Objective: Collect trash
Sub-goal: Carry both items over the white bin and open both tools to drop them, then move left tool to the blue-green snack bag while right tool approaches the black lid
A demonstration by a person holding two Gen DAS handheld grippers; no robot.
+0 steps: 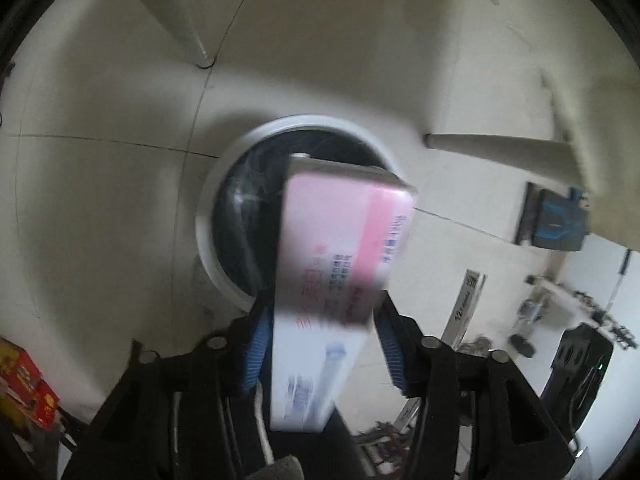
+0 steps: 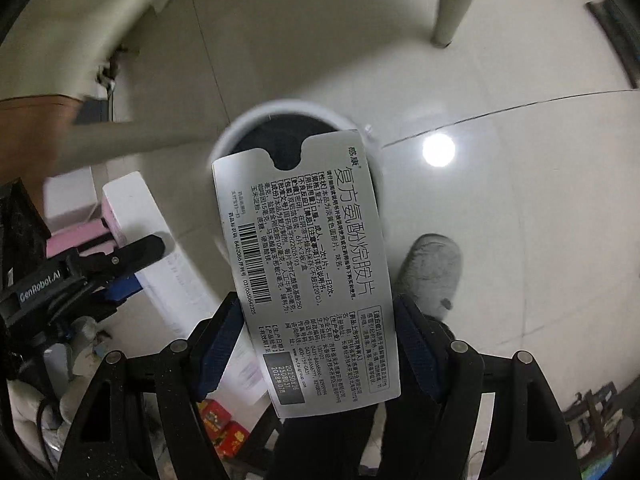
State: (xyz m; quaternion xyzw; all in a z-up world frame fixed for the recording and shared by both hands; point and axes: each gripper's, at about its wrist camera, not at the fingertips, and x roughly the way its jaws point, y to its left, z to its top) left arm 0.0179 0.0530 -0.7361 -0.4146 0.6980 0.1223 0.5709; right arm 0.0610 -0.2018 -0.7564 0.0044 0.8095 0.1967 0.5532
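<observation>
A pink-and-white carton (image 1: 332, 264) stands between the left tool's (image 1: 320, 320) blue pads (image 1: 254, 354), which stand slightly off its sides, above the white bin (image 1: 224, 216). Only the right wrist view shows the silver printed box (image 2: 312, 280) gripped by the right tool (image 2: 320, 336), over the same bin, and a grey slipper (image 2: 432, 272) right of it.

A plain indoor workroom, half lab, half storeroom: pale glossy floor tiles (image 2: 520, 220) mirror a ceiling lamp's glare (image 2: 439, 150), and cream bench legs (image 1: 192, 20) stand on them. A white bin (image 1: 212, 216) with a dark liner sits on the floor. Along the far edge stand black equipment (image 1: 580, 364) and a wheeled stand (image 1: 552, 296), blurred. Red cartons (image 1: 28, 384) are stacked at one side; a grey slipper (image 2: 432, 276) rests near the bin.
</observation>
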